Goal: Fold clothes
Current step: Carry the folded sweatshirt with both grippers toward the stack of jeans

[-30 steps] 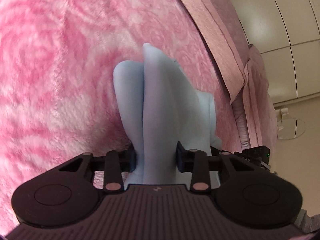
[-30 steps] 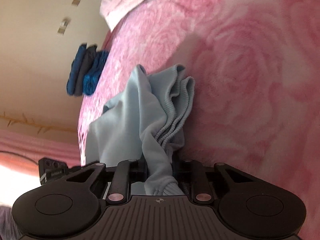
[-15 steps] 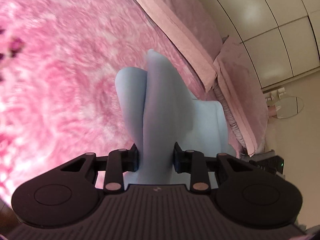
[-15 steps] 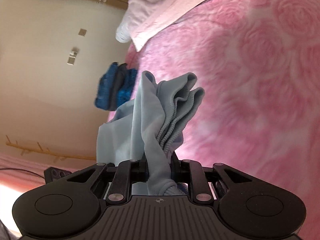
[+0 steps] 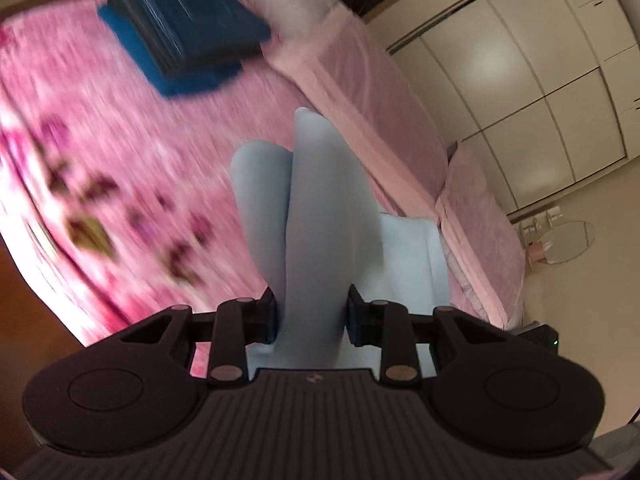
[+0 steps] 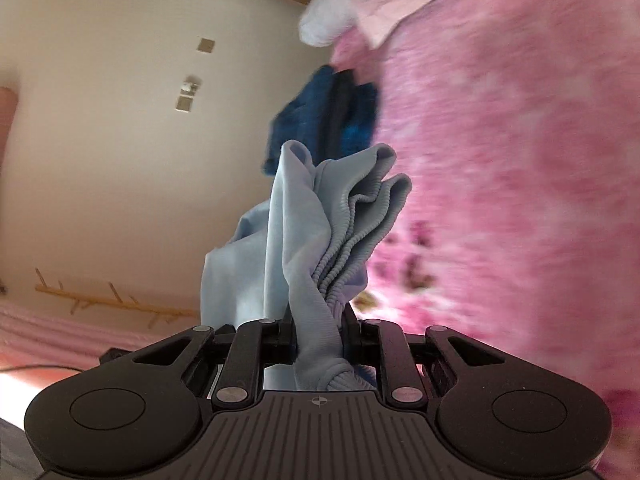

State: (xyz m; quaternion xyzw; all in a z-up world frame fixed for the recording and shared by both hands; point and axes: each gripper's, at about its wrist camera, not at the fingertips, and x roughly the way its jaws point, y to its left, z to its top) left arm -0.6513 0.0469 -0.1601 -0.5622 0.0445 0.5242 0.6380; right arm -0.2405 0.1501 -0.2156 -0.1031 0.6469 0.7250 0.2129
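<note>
Both grippers are closed on the same light blue garment [image 5: 316,216], and it hangs between them above the pink floral blanket [image 5: 100,152] of the bed. The left gripper [image 5: 312,316] pinches a thick smooth fold of the cloth between its fingers, with only the width of that fold left between them. The right gripper [image 6: 318,338] is clamped on a bunched part that has a ribbed hem [image 6: 360,216], perhaps a cuff or a waistband. Compared with one second ago, both cameras have swung upward and toward the head of the bed: the stack of folded dark blue clothes [image 5: 180,36], which was outside the left view before, now stands clearly in it, close to the white pillow [image 5: 280,4], and in the right view the same stack [image 6: 328,120] has grown larger and sits right behind the held cloth. The blanket is smeared by motion in both views, so the hands are moving fast. The grip itself has not changed; the folds stand between the fingers as before. I judge that the garment is being carried in the direction of the stack, but whether it is already folded enough to be laid there cannot be told, because most of it hangs below the cameras.
</note>
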